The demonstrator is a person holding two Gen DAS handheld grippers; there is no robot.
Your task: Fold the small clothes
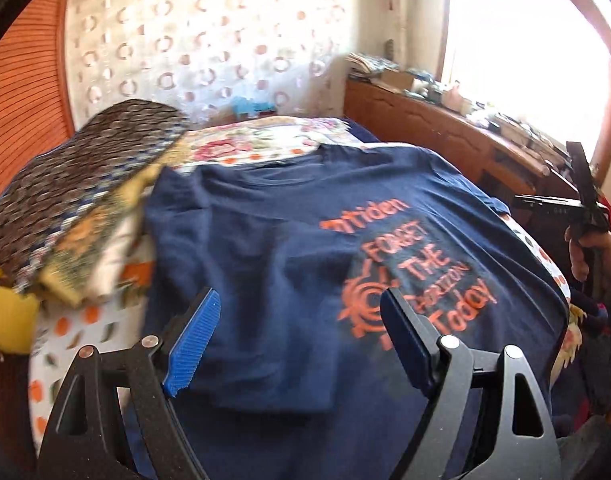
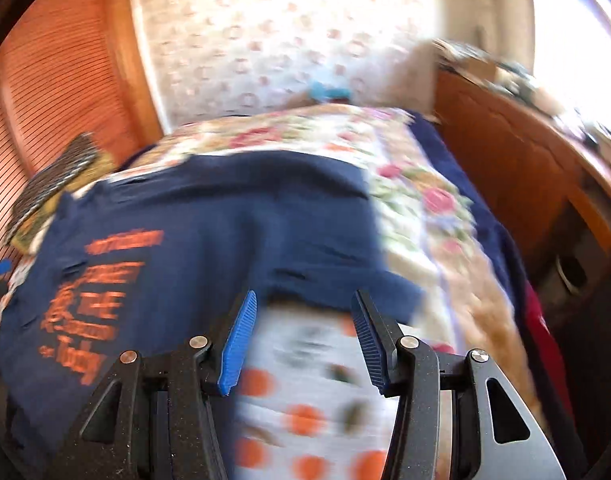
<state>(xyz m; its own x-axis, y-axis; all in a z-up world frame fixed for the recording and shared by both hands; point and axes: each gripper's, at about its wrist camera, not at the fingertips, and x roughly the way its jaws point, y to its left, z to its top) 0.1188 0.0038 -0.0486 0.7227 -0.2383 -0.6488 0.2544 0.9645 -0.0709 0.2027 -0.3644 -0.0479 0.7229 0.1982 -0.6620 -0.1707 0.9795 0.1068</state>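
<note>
A navy T-shirt (image 1: 265,240) with orange lettering lies spread on the bed, one part folded over itself near the front. My left gripper (image 1: 299,298) hovers over its lower half, jaws wide open with nothing between them. In the right wrist view, which is blurred, the same T-shirt (image 2: 225,220) lies to the left and ahead. My right gripper (image 2: 304,300) is open over the dotted sheet (image 2: 305,400), just short of the shirt's near edge, holding nothing. A hand holds the right gripper (image 1: 581,200) at the far right of the left wrist view.
A brown patterned cushion (image 1: 77,200) rests on the bed's left side by a yellow thing (image 1: 9,320). The floral bedcover (image 1: 265,140) runs to the wall. A cluttered wooden dresser (image 1: 445,120) stands on the right under a bright window. Something red (image 2: 541,328) hangs off the bed's right edge.
</note>
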